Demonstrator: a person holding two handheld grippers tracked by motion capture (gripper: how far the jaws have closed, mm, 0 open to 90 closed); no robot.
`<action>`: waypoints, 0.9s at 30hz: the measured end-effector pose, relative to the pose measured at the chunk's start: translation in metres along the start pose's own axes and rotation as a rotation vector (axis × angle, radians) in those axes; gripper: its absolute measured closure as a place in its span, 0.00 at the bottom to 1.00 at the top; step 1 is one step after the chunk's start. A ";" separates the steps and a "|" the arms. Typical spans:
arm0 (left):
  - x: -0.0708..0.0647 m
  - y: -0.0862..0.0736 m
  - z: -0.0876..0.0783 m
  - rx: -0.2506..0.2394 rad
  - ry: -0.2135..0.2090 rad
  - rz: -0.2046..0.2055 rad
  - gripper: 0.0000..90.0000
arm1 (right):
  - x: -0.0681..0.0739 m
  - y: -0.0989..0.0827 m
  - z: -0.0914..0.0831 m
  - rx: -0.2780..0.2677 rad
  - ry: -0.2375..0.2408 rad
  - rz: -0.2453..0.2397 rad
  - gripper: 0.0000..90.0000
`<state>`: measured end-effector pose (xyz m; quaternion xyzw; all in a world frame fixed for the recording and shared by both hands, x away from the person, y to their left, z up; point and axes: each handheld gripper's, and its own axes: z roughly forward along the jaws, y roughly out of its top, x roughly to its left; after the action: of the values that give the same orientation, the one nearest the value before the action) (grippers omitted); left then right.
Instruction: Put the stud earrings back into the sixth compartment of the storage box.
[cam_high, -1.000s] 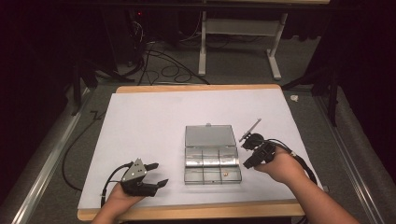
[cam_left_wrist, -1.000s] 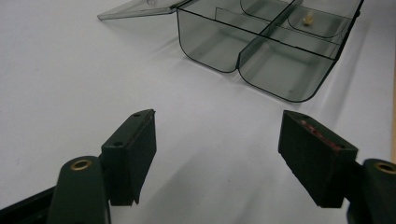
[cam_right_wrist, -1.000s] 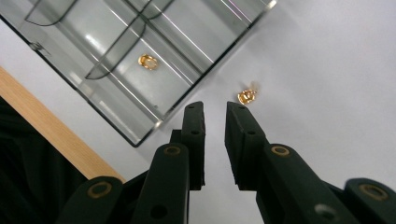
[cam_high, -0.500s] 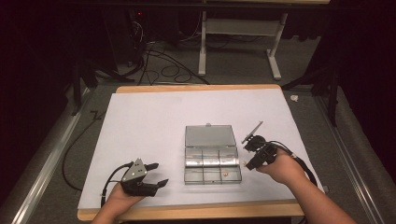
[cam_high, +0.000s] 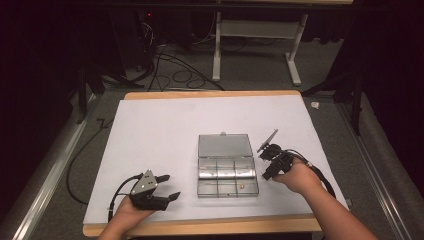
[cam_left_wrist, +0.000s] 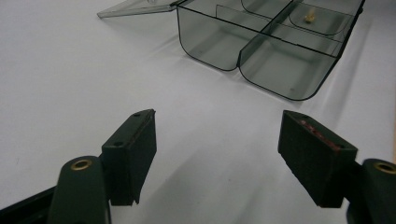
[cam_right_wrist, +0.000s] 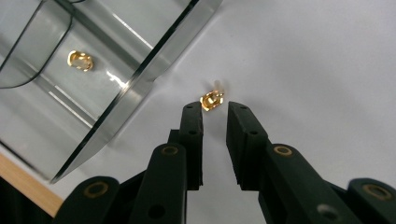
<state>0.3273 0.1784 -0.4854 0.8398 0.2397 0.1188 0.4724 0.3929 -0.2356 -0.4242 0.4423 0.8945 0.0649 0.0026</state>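
Right tool (cam_right_wrist: 215, 108) hovers at a small gold ring (cam_right_wrist: 211, 100) lying on the worktop (cam_high: 150, 130) just beside the clear box (cam_high: 227, 165), tips narrowly apart, gripping nothing. Best to centre the ring before closing. Left tool (cam_left_wrist: 217, 140) rests gaping wide, empty.

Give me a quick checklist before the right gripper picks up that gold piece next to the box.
1. Right gripper open: ok.
2. Gold piece lined up with the jaw gap: ok, just beyond the tips.
3. Piece already between the jaws: not ok.
4. Box lid open: ok.
5. Left gripper out of the way: ok, open, left of the box.
6. Target compartment: cannot tell; one already holds a similar piece.
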 end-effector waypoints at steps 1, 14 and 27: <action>0.000 0.000 0.000 0.000 0.000 0.000 0.32 | 0.000 0.000 0.000 0.000 0.000 0.000 0.86; 0.000 0.000 0.000 -0.001 -0.001 -0.001 0.32 | -0.003 0.008 0.008 0.017 0.006 0.004 0.86; 0.000 0.000 0.000 0.001 -0.002 0.000 0.32 | -0.001 0.012 0.013 0.031 -0.012 -0.021 0.95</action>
<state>0.3276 0.1788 -0.4853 0.8401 0.2393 0.1180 0.4723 0.4034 -0.2277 -0.4353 0.4332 0.9000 0.0483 0.0017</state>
